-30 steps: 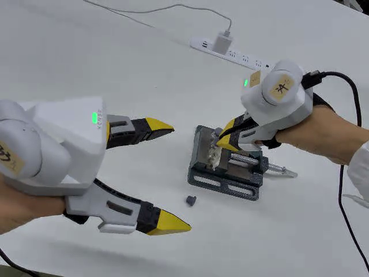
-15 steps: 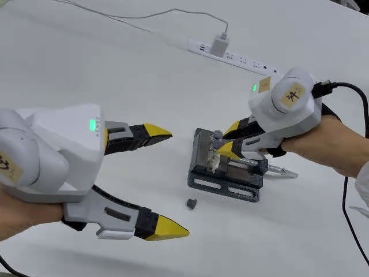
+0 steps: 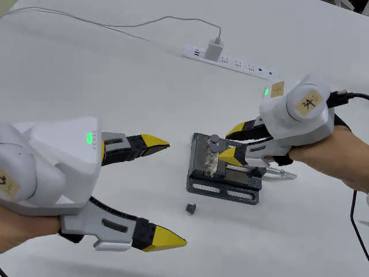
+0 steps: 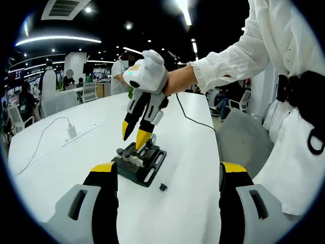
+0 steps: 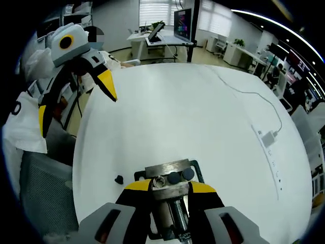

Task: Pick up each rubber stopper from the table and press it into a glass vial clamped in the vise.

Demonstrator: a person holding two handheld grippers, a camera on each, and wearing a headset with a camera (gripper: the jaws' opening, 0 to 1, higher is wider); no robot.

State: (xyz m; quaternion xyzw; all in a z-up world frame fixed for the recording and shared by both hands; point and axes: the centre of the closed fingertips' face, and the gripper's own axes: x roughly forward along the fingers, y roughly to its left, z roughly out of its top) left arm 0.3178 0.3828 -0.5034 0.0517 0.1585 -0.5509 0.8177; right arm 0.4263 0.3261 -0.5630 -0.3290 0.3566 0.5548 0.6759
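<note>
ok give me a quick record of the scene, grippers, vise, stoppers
left gripper: open, empty, above the table
right gripper: open, empty, just above the vise
vise: on the table, holding vials
seated stoppers: two, on vials
loose stopper: on the table, near side of the vise
power strip: far side, charger plugged in

left hand-held gripper (image 3: 174, 192): jaws wide apart | right hand-held gripper (image 3: 226, 146): jaws parted

Loose stopper (image 3: 190, 209) — v. small, blurry.
</note>
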